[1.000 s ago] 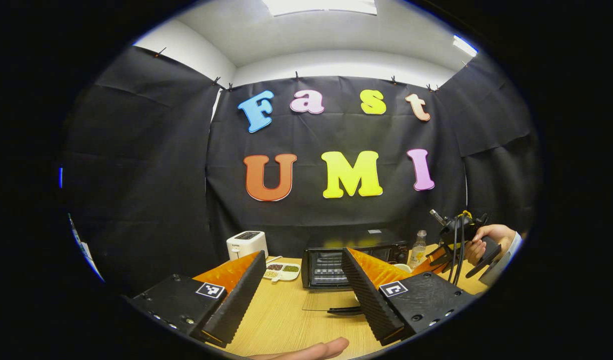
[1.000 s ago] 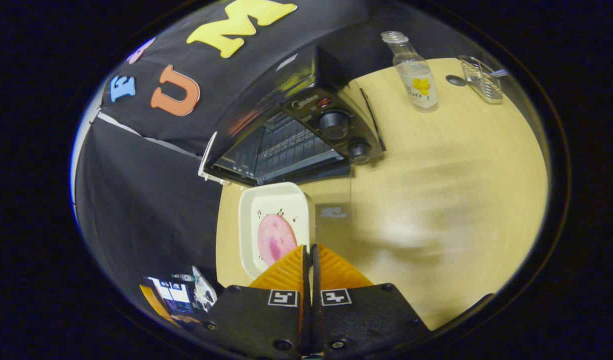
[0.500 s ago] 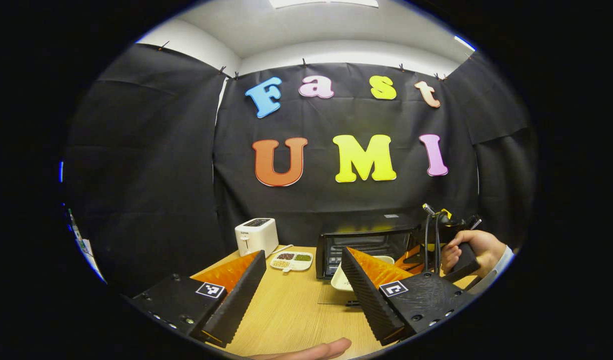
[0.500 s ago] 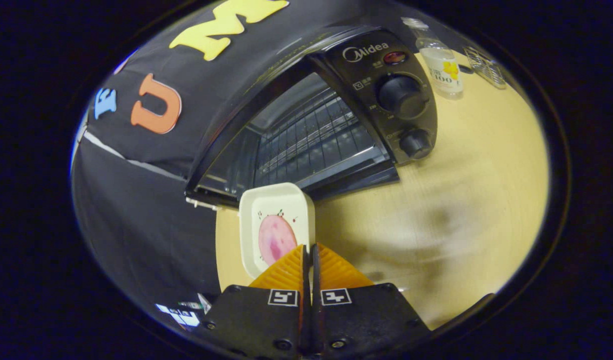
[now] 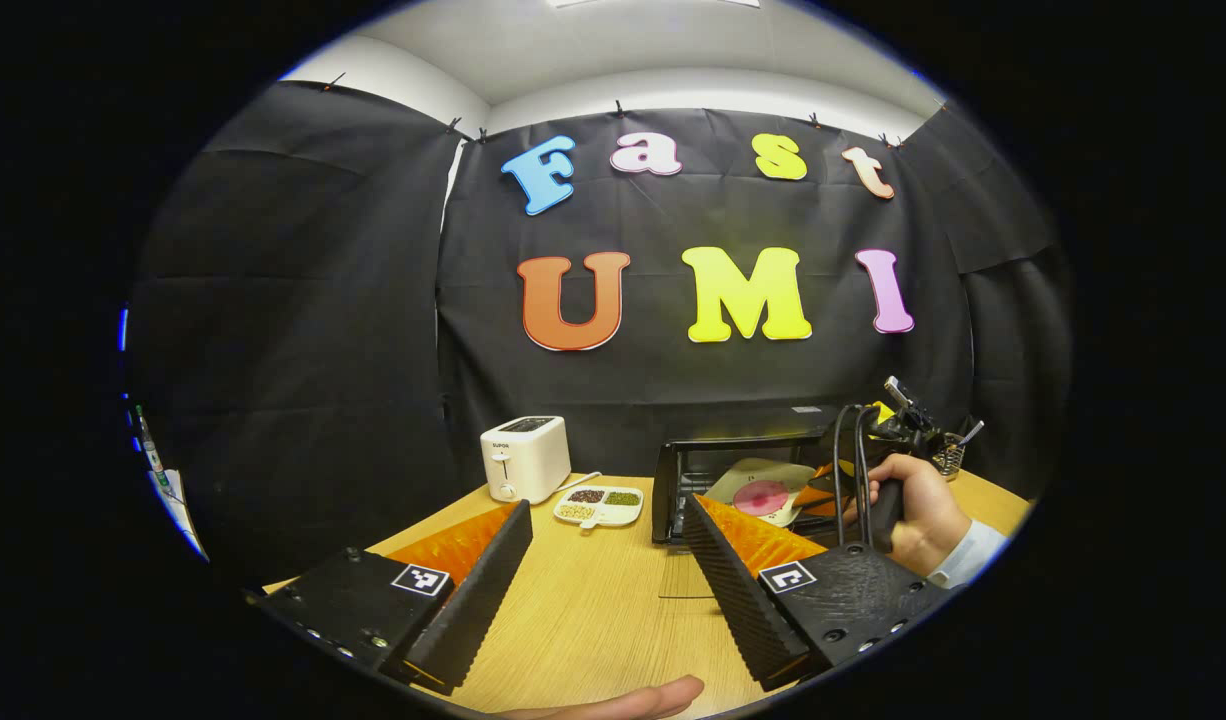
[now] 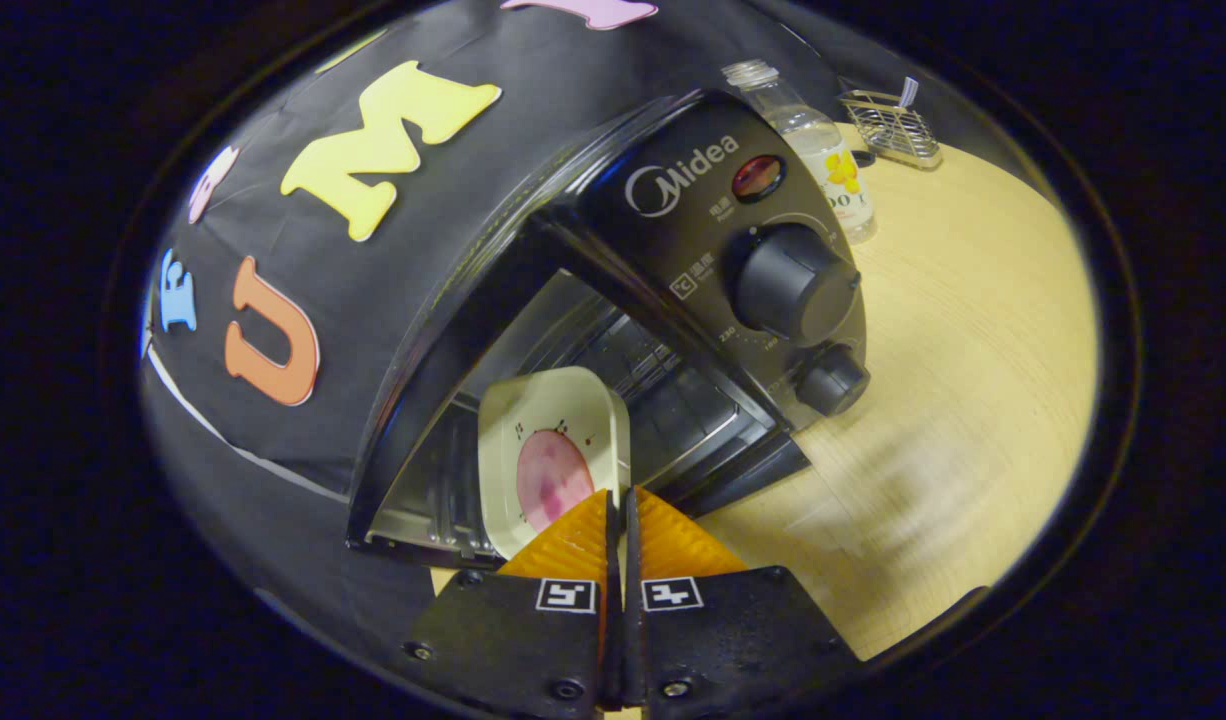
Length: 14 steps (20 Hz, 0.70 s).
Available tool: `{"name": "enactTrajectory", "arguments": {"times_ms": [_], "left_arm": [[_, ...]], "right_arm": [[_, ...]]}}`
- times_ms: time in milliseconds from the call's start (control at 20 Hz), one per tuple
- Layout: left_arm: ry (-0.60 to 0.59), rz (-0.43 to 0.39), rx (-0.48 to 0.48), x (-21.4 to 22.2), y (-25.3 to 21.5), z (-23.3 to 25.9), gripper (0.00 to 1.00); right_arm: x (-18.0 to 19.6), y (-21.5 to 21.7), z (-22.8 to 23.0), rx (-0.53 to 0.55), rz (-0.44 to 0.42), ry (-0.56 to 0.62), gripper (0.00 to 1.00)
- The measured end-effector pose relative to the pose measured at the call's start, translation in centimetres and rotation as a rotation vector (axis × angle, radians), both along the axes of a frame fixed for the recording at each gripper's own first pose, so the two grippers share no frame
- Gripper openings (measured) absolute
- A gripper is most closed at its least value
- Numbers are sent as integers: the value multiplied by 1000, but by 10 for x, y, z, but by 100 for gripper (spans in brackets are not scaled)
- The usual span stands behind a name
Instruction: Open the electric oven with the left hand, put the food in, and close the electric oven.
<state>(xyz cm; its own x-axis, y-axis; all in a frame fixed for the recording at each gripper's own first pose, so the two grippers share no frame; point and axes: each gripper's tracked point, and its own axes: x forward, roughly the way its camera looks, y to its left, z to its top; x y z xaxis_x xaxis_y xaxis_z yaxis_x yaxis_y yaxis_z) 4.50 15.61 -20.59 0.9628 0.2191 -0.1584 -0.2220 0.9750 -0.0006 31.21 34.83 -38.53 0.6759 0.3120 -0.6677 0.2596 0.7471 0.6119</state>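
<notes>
right claw: my right gripper [image 6: 618, 520] has its fingers squeezed together on the near rim of the white dish [image 6: 553, 440], so it's pinching just one edge. The dish looks tipped from the left gripper view.

food: pink slice of something [image 6: 553, 478] sitting in the dish, and the dish is partway through the oven mouth, hanging over the rack, not set down yet as far as I can tell.

oven: the electric oven [image 6: 693, 230] is open, door [image 5: 685, 578] dropped flat onto the table [image 6: 973, 360]. Knobs [image 6: 791, 285] just right of the opening.

left claw: left gripper [image 5: 603, 590] is spread wide, nothing in it, hovering above the table well short of the oven.

what could bite me: honestly the edge pinch. If the dish tilts more, the slice slides off, or the rim slips out of the fingers. Also the far corner could clip the oven frame or catch on the rack if I push in crooked.

other clutter: toaster [image 5: 524, 458], bottle [image 6: 823, 150], both well out of the way.
</notes>
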Motion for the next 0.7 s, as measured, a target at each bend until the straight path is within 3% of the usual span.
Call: {"name": "enactTrajectory", "arguments": {"times_ms": [300,450,550,600,650,700], "left_arm": [[8,-20,13,3,-7,-11,96],[18,-26,0,4,-10,-15,96],[25,-24,-19,6,-9,-19,96],[28,-23,-24,6,-8,-20,96],[30,-24,-26,5,-8,-19,96],[31,-24,-25,5,-9,-20,96]], "right_arm": [[38,13,0,55,-67,-155,5],[46,4,2,14,-88,-254,3],[42,4,6,-2,-75,-296,12],[39,2,3,-31,-63,-308,9],[33,0,2,-50,-49,-313,17],[29,1,1,-63,-34,-318,9]]}}
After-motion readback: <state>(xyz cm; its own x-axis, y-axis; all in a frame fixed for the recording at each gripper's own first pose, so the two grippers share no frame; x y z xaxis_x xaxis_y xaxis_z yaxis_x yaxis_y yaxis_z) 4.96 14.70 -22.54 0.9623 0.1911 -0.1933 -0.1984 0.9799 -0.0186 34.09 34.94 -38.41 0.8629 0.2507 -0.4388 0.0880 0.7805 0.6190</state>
